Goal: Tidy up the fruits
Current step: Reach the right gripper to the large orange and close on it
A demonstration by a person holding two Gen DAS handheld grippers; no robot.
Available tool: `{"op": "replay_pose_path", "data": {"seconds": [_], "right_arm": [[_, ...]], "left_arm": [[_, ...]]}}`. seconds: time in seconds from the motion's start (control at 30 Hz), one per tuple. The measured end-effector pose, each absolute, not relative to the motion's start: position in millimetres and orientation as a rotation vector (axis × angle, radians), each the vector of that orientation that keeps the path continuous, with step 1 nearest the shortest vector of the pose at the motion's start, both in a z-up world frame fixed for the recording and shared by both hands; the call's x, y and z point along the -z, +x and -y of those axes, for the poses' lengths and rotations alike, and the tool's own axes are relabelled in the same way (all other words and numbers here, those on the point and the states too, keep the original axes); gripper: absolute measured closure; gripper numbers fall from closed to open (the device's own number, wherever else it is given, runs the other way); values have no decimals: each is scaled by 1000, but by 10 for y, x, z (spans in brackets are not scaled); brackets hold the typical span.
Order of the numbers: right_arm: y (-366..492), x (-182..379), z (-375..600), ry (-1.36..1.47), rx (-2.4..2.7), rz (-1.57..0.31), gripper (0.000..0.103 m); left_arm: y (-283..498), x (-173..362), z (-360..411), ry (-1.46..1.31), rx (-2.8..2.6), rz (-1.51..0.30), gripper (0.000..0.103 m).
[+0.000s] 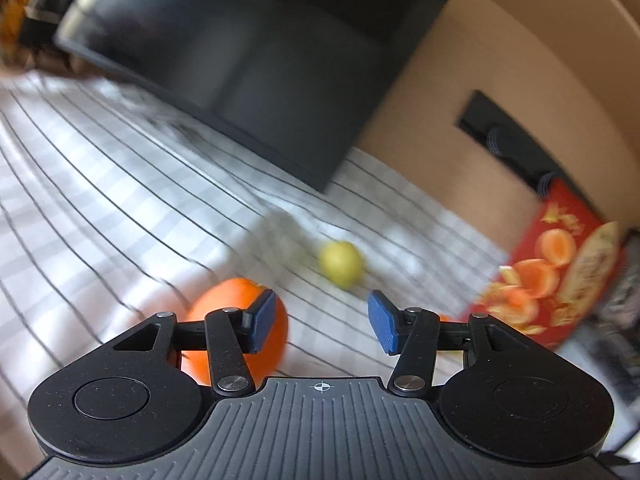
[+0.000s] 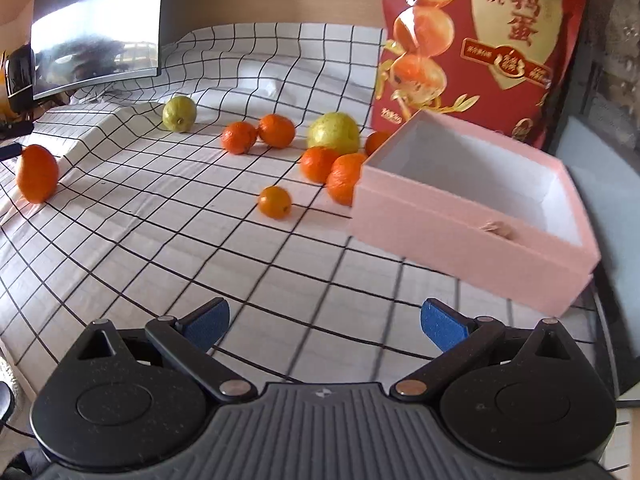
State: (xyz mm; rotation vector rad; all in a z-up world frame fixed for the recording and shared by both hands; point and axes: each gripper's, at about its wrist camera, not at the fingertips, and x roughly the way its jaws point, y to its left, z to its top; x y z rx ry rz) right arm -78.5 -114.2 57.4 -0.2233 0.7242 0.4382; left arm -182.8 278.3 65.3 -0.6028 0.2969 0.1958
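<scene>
Looks like a home desk corner. A dark curved monitor (image 2: 96, 28) on a surface under a checked cloth (image 2: 160, 240), against a beige wall (image 1: 480, 60). Behind the loose fruit, a red snack bag (image 2: 480, 40) with Chinese print.

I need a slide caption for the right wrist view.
Open right tool faces scattered oranges and an empty pink box.

bright daylight | left view motion-blurred | monitor (image 2: 96, 28) glare | fisheye-bent edges
</scene>
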Motion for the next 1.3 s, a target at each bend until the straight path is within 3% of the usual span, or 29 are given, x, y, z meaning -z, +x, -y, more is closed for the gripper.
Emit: {"op": "replay_pose_path", "data": {"seconds": [0.27, 0.43, 0.63, 0.97, 1.13, 1.2, 1.3], "right_arm": [[-937, -612, 287, -292, -664, -663, 1], [-871, -737, -556, -172, -901, -688, 1], [-752, -613, -1382, -312, -852, -534, 1], [-441, -431, -1952, -190, -993, -754, 0], [-511, -271, -2109, -195, -939, -757, 12], [-510, -284, -2091, -200, -900, -736, 25], [-478, -322, -1958, -192, -926, -770, 25]], "left_arm": [[-2238, -774, -2818, -535, -383, -180, 47], [-2438, -698, -2940, -557, -427, -157, 47], [-2439, -619, -2996, -567, -384, -175, 47], [-2405, -427, -3020, -604, -421, -189, 47], [-2443, -396, -3080, -604, -455, -183, 47], [-2434, -376, -3081, -606, -450, -191, 47], [-2387, -348, -3047, -596, -428, -209, 47]]}}
